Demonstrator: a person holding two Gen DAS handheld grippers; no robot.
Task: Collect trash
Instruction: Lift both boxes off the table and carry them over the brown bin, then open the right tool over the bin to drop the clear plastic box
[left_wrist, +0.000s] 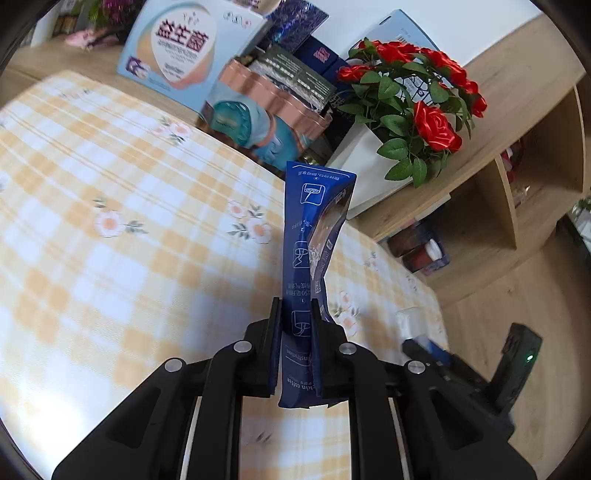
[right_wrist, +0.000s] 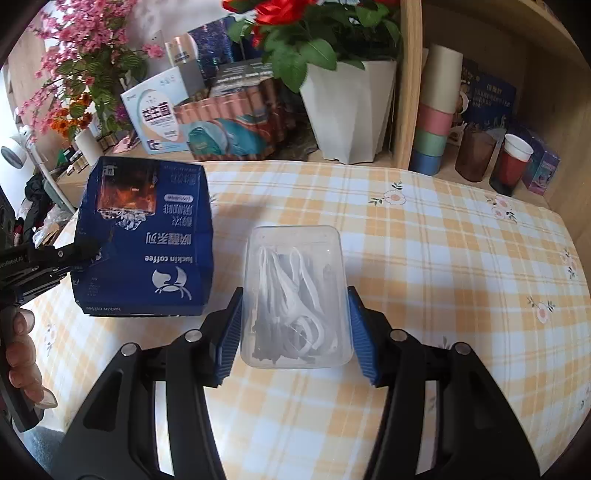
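Left wrist view: left gripper (left_wrist: 293, 321) is clenched on a flattened blue coffee packet (left_wrist: 314, 236), seen edge-on, standing up between the fingers (left_wrist: 274, 332) above the checked tabletop (left_wrist: 129, 221). Only this view shows the pads pressing on the packet's lower part. Behind it stand red roses (left_wrist: 413, 92) in a white pot (left_wrist: 365, 155) and a pale blue box (left_wrist: 173, 48). At the right edge a black device with a green light (left_wrist: 517, 365) shows; whether it belongs to the other tool I cannot tell.

Right wrist view: the same packet (right_wrist: 144, 236) shows its broad printed face, held clear of the tabletop (right_wrist: 443, 258) at left by the left gripper (right_wrist: 85, 251), whose handle a hand (right_wrist: 22, 354) grips. Right gripper (right_wrist: 295, 325) straddles a clear plastic box (right_wrist: 295, 295) of white floss picks resting on the cloth. Its blue-padded fingers (right_wrist: 231, 339) sit at both long sides of the box; whether they press on the walls or stand just off them I cannot tell. Stacked cups (right_wrist: 436, 122) on a shelf appear only here.
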